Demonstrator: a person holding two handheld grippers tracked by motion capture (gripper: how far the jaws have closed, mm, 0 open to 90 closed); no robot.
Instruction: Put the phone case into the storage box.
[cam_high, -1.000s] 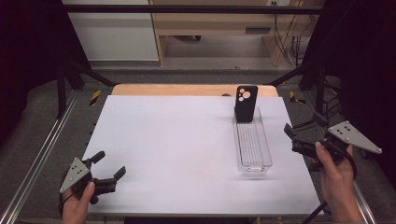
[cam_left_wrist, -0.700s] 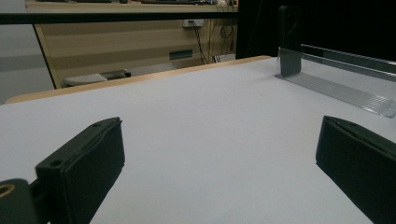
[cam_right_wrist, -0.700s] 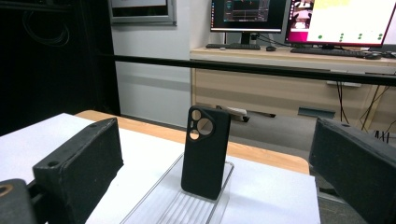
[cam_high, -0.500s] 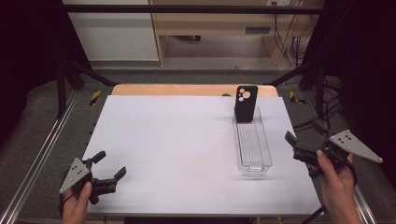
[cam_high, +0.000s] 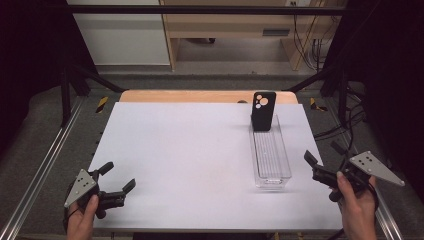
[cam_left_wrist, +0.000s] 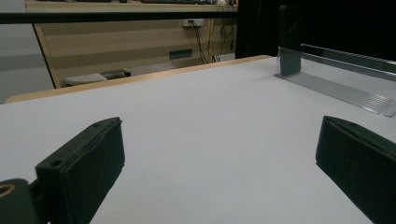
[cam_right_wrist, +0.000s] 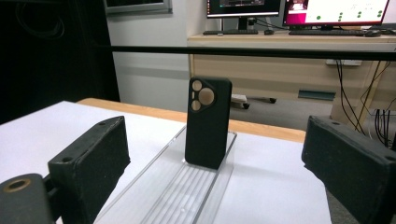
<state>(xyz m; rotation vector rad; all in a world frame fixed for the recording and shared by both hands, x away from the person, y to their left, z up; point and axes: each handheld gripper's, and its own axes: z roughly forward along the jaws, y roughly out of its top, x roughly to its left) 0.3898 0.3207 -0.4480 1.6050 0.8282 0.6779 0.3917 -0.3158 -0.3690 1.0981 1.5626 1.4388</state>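
Observation:
A black phone case stands upright at the far end of a long clear plastic tray on the right half of the white table. My right gripper is held open at the table's right edge, just right of the tray's near end, its jaws wide apart and empty. My left gripper rests open at the near left corner, nothing between its jaws. In the left gripper view the tray and the case show far off at the upper right.
The white table top has a wooden strip along its far edge. Metal rails run beside the table on the left. A desk with cables stands behind.
My right gripper has moved toward the near edge and a little left, lower beside the tray's near end. The left gripper has barely shifted.

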